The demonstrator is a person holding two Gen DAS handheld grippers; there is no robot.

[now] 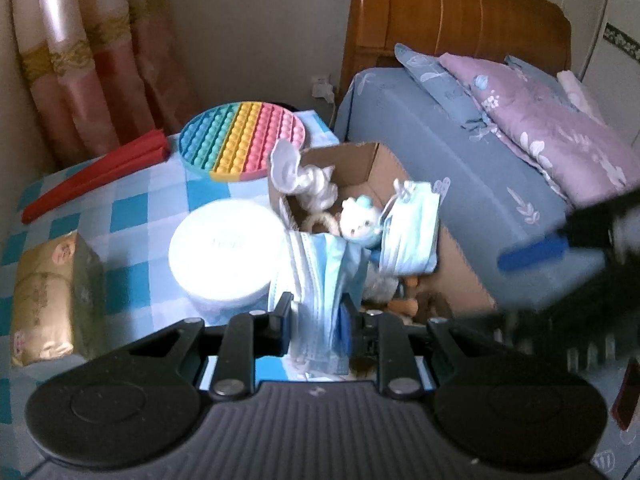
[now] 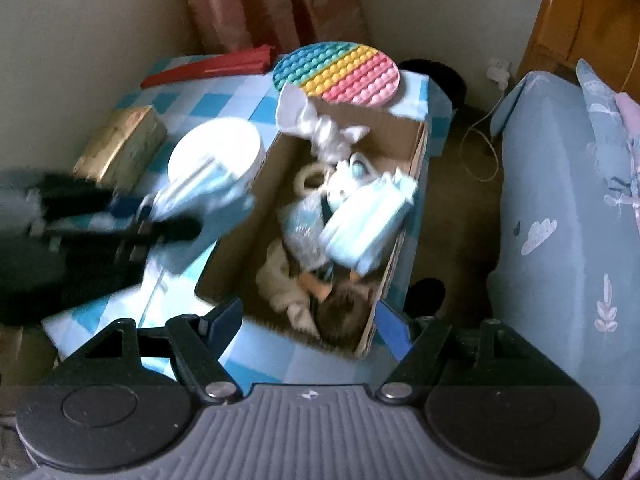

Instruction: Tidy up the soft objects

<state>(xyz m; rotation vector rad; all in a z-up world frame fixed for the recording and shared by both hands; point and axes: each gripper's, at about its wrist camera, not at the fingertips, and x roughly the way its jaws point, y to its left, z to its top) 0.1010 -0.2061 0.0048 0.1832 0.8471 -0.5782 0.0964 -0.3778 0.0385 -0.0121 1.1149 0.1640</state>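
Pale blue pleated face masks (image 1: 320,300), a soft stack, sit pinched between the left gripper's (image 1: 316,320) fingers at lower centre of the left wrist view, beside the round white tub (image 1: 226,252). Right of them, the brown cardboard box (image 2: 416,148) on the blue checked tablecloth (image 1: 132,208) holds plush toys and another mask bundle (image 2: 368,224). At the bottom of the right wrist view, the right gripper (image 2: 310,320) is spread wide, holding nothing.
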